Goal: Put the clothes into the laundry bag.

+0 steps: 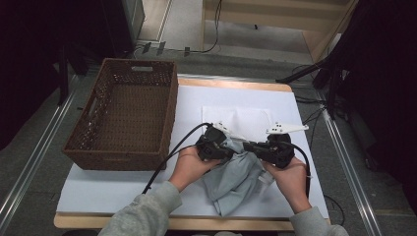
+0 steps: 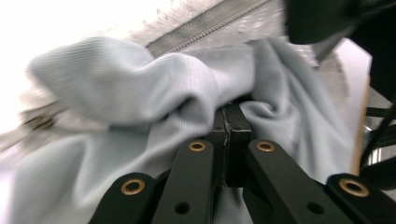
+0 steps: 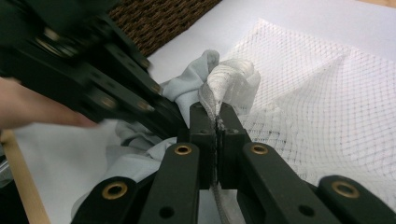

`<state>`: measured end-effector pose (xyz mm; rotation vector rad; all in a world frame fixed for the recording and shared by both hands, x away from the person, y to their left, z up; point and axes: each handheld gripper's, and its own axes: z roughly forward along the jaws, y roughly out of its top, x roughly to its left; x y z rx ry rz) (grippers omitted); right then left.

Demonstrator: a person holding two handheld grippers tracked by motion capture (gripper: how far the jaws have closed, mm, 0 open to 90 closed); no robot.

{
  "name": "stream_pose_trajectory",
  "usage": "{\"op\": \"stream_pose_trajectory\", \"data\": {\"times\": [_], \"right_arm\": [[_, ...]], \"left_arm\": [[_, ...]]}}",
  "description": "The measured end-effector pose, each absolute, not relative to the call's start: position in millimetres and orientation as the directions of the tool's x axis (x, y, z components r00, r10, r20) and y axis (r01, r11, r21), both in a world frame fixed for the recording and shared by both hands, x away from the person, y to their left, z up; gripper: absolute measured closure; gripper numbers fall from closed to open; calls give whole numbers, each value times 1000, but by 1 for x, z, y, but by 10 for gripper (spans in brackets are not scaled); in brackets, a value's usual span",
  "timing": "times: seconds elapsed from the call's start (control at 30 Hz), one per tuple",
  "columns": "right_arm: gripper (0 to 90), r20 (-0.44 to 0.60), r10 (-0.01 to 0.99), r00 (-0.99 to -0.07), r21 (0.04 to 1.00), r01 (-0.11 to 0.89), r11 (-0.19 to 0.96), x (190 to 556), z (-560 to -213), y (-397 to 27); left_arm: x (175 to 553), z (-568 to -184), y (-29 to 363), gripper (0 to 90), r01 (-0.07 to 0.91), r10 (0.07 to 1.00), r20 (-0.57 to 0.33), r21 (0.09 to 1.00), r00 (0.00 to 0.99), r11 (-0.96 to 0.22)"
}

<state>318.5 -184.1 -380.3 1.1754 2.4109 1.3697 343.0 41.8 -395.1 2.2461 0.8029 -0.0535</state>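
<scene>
Grey garment (image 1: 235,176) pinched by left gripper (image 1: 220,149); right gripper (image 1: 260,147) clamps mesh bag (image 3: 327,93) edge — thin bite, mesh may slip near table's front edge.

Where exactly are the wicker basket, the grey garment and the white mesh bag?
wicker basket (image 1: 169,101), high view, right wall.
grey garment (image 1: 231,184), high view, crumpled lower part.
white mesh bag (image 3: 327,93), right gripper view, flat netting.

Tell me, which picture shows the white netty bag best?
The right gripper view: the white mesh bag spreads out close up, its edge pinched in the right gripper. The high view shows it small, flat behind the grey cloth. The left gripper view catches a blurred zipper strip of it.
</scene>
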Motion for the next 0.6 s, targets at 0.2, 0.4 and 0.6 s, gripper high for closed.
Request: {"op": "stream_pose_trajectory", "data": {"times": [0.2,0.4,0.6], "right_arm": [[887,245,679,-692,775,561,292,318,-380,-182],[887,243,680,-692,775,560,293,318,-380,-181],[887,243,680,-691,775,560,292,317,-380,-181]], "left_arm": [[314,-376,62,900,558,548,-245,638,800,-530],[280,-383,70,900,558,556,-227,621,800,-550],[255,-398,68,900,568,558,-235,608,796,-555]]}}
